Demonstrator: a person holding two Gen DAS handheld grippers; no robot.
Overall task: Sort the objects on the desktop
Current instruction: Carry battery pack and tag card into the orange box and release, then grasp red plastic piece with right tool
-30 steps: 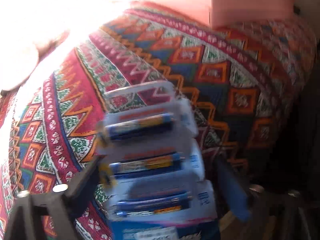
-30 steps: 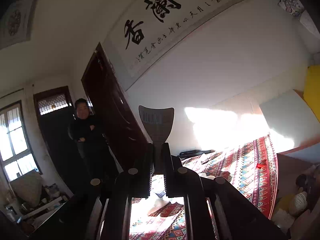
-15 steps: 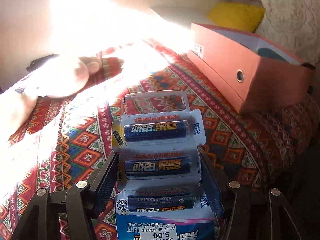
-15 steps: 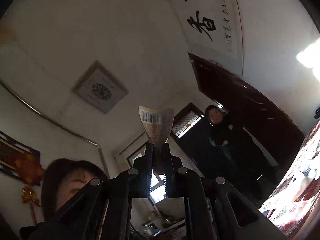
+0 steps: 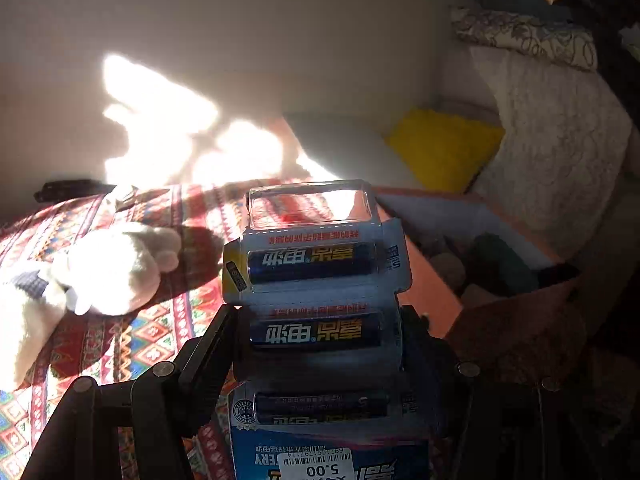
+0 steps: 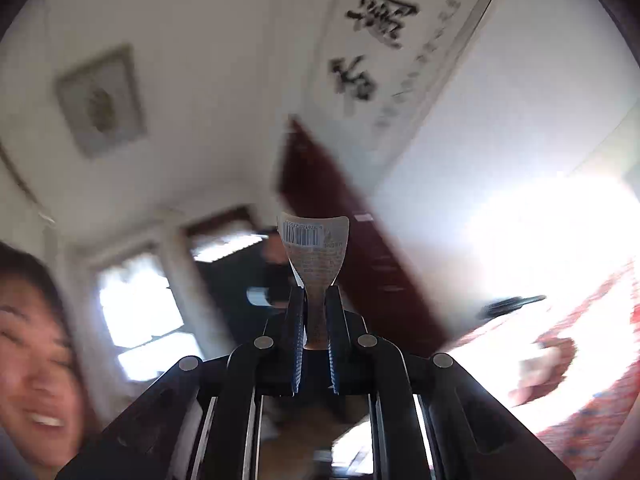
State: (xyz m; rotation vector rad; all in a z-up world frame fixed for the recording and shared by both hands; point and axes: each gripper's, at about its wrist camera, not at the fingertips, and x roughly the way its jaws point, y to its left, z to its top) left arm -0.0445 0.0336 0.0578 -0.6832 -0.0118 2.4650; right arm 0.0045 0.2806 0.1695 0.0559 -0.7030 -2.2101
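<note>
My left gripper (image 5: 318,328) is shut on a blister pack of blue batteries (image 5: 316,292) and holds it up above the patterned cloth (image 5: 132,344). An open orange box (image 5: 472,276) with several objects inside sits just right of the pack. My right gripper (image 6: 316,312) is shut on a thin brown tube or sachet end with a barcode (image 6: 314,248), raised and pointing at the wall and ceiling.
A white plush toy (image 5: 100,272) lies on the cloth at the left. A yellow cushion (image 5: 440,148) and a white lace cushion (image 5: 560,152) stand behind the box. A dark remote-like object (image 5: 68,188) lies at the cloth's far edge. People show in the right wrist view.
The left gripper has tilted up with the battery pack, from facing the cloth to facing the box and wall. The right gripper has swung around with its tube, and its view is blurred.
</note>
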